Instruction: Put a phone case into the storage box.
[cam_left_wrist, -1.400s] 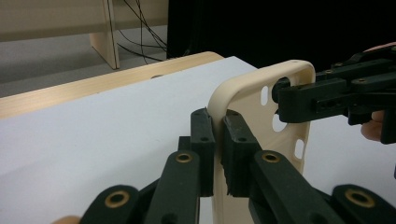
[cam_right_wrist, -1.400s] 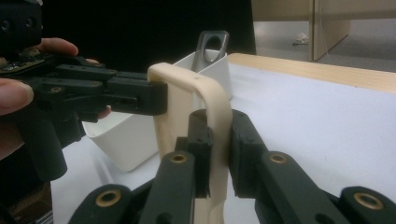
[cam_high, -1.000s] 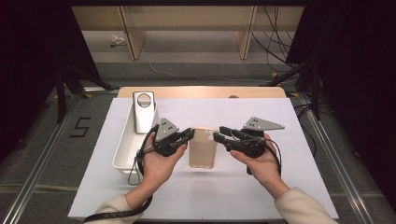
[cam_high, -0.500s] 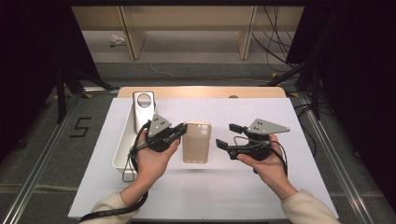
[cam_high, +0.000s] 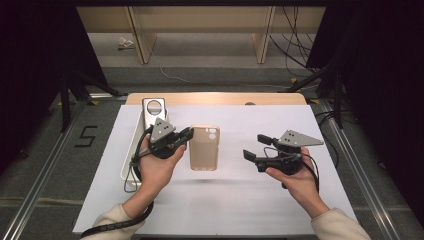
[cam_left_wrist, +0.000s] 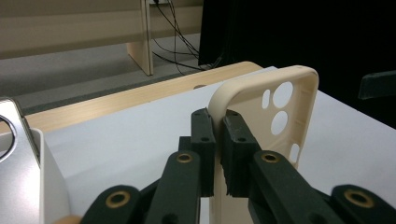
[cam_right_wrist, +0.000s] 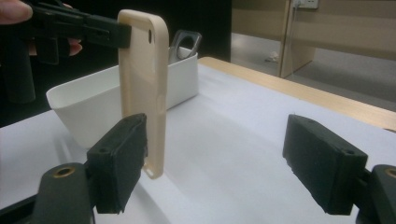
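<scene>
A beige phone case (cam_high: 204, 147) hangs roughly upright just above the white sheet, its camera holes at the top. My left gripper (cam_high: 186, 135) is shut on its left edge. In the left gripper view the two pads (cam_left_wrist: 212, 140) pinch the rim of the case (cam_left_wrist: 275, 107). To the right of the case, and apart from it, is my right gripper (cam_high: 253, 146). Its jaws have just been opening and stand wide with nothing between them. In the right gripper view the case (cam_right_wrist: 147, 84) shows edge-on beyond the open right gripper (cam_right_wrist: 219, 163), with the left gripper (cam_right_wrist: 122, 35) clamped near its top.
A long white tray (cam_high: 131, 155) lies along the sheet's left edge with a silver phone case (cam_high: 154, 111) leaning at its far end. The tray (cam_right_wrist: 88, 105) sits just behind the held case. The wooden table edge (cam_high: 215, 97) runs along the back.
The right gripper has let go of the beige case, opened wide and drawn off to the right. The left gripper has carried the case a little left and up.
</scene>
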